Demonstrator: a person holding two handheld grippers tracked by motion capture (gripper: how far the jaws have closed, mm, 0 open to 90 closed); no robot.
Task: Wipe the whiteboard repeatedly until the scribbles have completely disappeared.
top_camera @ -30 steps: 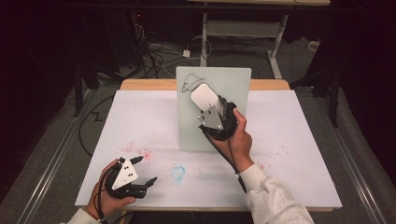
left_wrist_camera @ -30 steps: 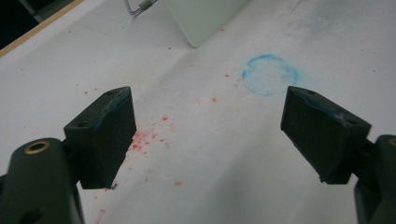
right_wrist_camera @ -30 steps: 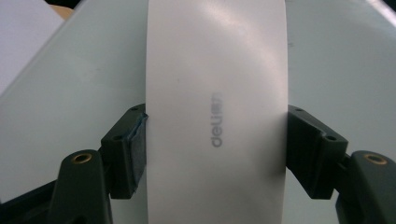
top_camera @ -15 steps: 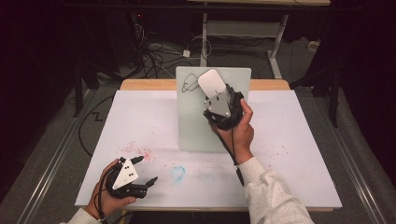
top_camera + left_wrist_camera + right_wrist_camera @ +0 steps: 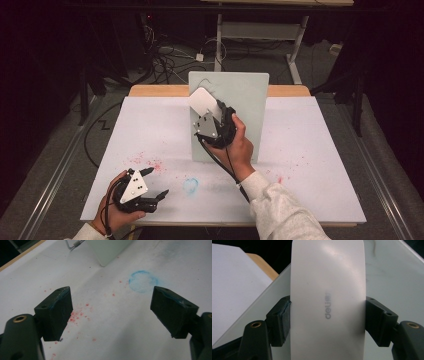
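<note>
My right gripper's [image 5: 216,121] jaws clamp the long sides of a white eraser [image 5: 327,302], its flat face held toward the pale board [image 5: 250,95] that lies on the table [image 5: 310,150], probably so it can wipe there. My left gripper [image 5: 150,185] rests near the table's front edge, jaws spread wide and empty, well apart from the work. Red specks [image 5: 75,315] and a blue ring [image 5: 143,281] mark the sheet between them.
</note>
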